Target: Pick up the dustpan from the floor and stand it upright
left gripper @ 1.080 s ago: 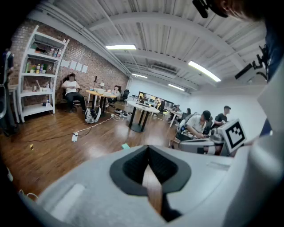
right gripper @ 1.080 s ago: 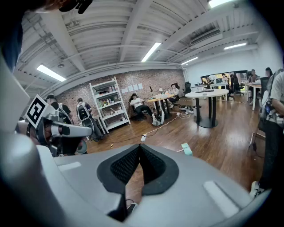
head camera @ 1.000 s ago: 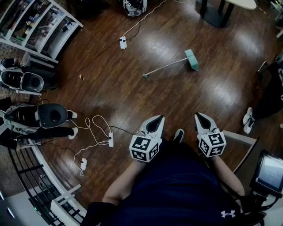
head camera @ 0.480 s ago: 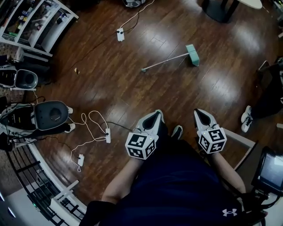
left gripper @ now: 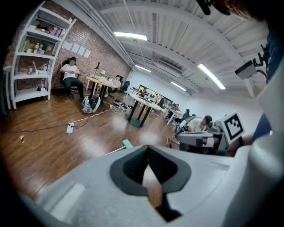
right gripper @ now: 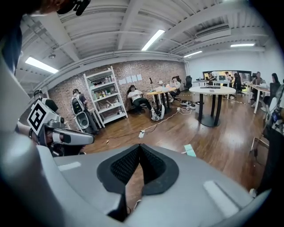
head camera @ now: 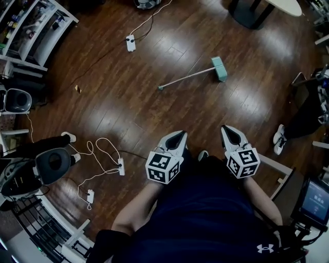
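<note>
The dustpan (head camera: 219, 68) lies flat on the dark wood floor, a teal pan with a long thin grey handle (head camera: 185, 78) running down-left. It shows small in the left gripper view (left gripper: 128, 143) and in the right gripper view (right gripper: 189, 150). My left gripper (head camera: 177, 134) and right gripper (head camera: 226, 128) hang side by side in front of my body, well short of the dustpan and pointing towards it. Both are shut with nothing between the jaws, as the left gripper (left gripper: 147, 148) and right gripper (right gripper: 140, 146) show in their own views.
White cables and power strips (head camera: 121, 165) lie on the floor at left, another strip (head camera: 130, 43) further off. A white shelf (head camera: 31, 25) stands at the far left, a round table base (head camera: 252, 15) at the top. A seated person's shoe (head camera: 279, 139) is at right.
Both grippers have travelled forward over the floor with the person. The cables and machines at left have slid back and down in the head view. The jaws stay shut.
</note>
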The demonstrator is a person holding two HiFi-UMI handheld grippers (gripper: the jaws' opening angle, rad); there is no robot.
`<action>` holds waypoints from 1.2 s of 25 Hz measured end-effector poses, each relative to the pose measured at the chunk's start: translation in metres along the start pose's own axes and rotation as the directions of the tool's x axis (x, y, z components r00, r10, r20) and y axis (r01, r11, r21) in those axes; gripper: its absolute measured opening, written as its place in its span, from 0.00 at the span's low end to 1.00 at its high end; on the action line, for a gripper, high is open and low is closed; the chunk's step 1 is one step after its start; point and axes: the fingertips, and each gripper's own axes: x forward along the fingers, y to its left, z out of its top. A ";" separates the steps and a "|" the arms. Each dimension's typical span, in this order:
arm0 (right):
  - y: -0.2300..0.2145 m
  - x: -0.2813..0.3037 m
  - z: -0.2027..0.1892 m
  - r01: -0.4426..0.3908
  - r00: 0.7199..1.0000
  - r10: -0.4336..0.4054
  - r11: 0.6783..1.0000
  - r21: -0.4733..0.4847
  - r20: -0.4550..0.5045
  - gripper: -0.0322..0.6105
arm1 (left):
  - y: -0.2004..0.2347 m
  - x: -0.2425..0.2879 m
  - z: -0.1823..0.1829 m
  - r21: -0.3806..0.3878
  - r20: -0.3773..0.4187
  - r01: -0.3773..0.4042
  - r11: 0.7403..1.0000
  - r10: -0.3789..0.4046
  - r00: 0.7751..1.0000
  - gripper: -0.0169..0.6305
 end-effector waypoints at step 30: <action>-0.093 0.127 0.101 -0.258 0.966 0.260 0.964 0.069 -0.013 0.07 | -0.002 0.134 0.117 0.019 0.024 -0.111 0.994 0.110 0.994 0.03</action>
